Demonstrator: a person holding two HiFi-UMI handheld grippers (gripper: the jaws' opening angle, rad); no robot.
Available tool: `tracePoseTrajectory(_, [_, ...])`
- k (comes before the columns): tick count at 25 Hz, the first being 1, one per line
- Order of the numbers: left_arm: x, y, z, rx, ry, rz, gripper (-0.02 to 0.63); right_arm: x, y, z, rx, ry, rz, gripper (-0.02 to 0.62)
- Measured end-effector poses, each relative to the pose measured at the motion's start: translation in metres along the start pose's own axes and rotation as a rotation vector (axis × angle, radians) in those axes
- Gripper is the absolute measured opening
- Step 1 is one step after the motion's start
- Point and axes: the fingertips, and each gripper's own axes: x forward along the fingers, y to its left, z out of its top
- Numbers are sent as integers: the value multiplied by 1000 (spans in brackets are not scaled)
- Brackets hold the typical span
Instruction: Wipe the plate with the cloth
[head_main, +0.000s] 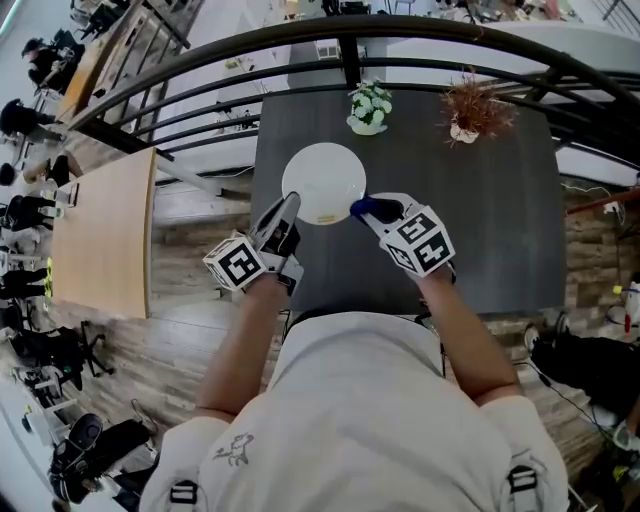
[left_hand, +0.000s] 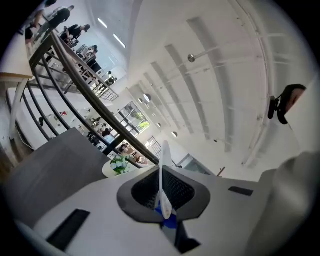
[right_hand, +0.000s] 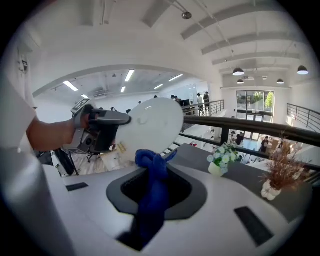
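Left gripper (head_main: 291, 207): we kept it clamped on the white plate (head_main: 322, 180) by its rim, so the face stayed open for wiping.
Right gripper (head_main: 372, 212): pinched tight on the blue cloth (right_hand: 151, 172), wad poking out front.

Flower pot (head_main: 369, 108), dried plant (head_main: 472, 110), railing (head_main: 348, 60) beyond plate (head_main: 323, 182)

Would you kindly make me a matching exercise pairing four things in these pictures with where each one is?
1 plate
2 cloth
3 flowers
4 dried plant

A brown, on the table
B in the left gripper
C in the right gripper
D white and green, on the table

Pairs: 1-B, 2-C, 3-D, 4-A
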Motion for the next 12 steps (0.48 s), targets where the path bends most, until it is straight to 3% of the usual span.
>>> tracePoseTrajectory(6, [3, -1, -19, 15, 24, 18, 15, -33, -30, 39, -27, -101, -98, 67])
tracePoseTrajectory(12, [18, -30, -48, 28, 106, -51, 17, -35, -25, 79, -116, -147, -116, 67])
